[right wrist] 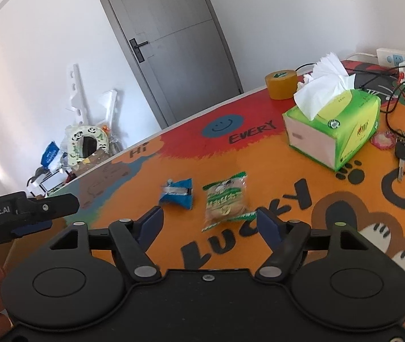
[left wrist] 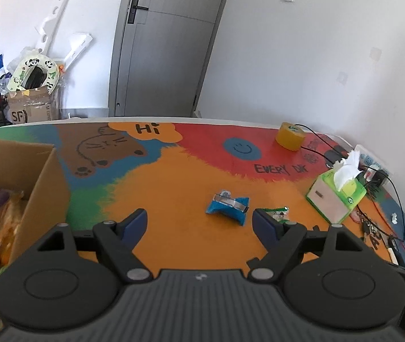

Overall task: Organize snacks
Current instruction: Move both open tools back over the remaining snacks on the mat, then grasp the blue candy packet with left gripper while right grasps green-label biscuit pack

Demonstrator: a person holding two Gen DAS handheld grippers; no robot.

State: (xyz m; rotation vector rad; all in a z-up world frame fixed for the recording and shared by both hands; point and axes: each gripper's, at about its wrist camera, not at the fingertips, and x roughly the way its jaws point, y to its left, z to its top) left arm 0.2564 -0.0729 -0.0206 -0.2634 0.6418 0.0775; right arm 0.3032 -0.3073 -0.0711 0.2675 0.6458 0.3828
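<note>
Left wrist view sits low over the near edge of the table (left wrist: 191, 171), angled down and ahead toward the grey door (left wrist: 168, 42), with a cardboard box (left wrist: 40, 176) at its left edge. Right wrist view looks from further right, tilted, close over the mat's lettering, door off to the upper left. Both share the blue packet (left wrist: 229, 203) (right wrist: 178, 193), green packet (left wrist: 276, 213) (right wrist: 225, 199), tissue box (left wrist: 335, 196) (right wrist: 342, 131), tape roll (left wrist: 290, 136) (right wrist: 280, 84).

Probably a home room: grey door (left wrist: 171, 42), cartoon table mat (left wrist: 174, 176), tissue box (right wrist: 336, 131).
</note>
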